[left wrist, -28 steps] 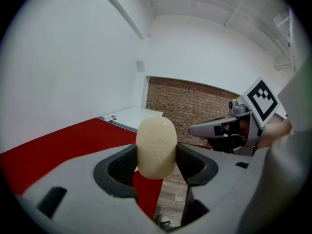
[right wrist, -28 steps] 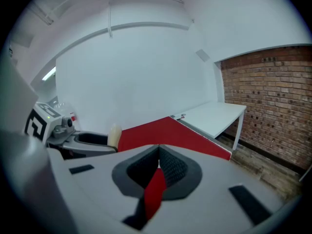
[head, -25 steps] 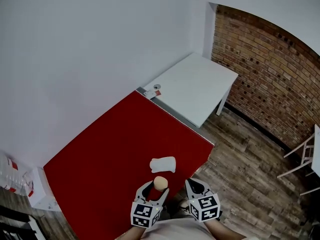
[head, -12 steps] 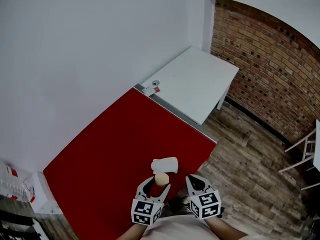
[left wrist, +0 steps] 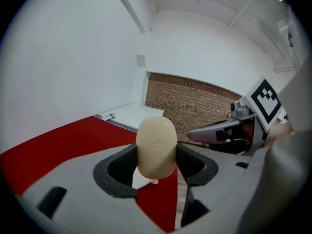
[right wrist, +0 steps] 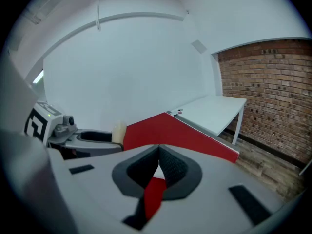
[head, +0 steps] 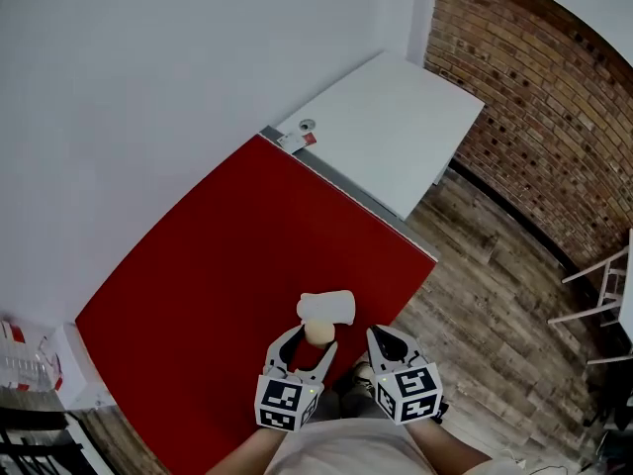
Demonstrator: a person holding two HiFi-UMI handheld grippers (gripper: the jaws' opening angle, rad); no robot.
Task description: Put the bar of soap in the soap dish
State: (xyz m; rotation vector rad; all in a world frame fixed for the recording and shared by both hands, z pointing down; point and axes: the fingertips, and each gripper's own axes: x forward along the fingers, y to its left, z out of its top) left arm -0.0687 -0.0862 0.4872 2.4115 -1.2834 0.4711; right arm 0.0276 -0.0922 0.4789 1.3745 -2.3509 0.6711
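Left gripper (left wrist: pixel 156 156) grips bar of soap (left wrist: pixel 156 130) — its embossed stamp (left wrist: pixel 157 147) unreadable.

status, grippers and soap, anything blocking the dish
Left gripper shut on soap. Right gripper shut, empty. Dish just ahead on red table, nothing between.

No legible text anywhere, soap bar (left wrist: pixel 156 147) embossed (mark unreadable)

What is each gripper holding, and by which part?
Left gripper: bar of soap, upright, fingers on its two side edges, lower half. Right gripper: shut, empty.
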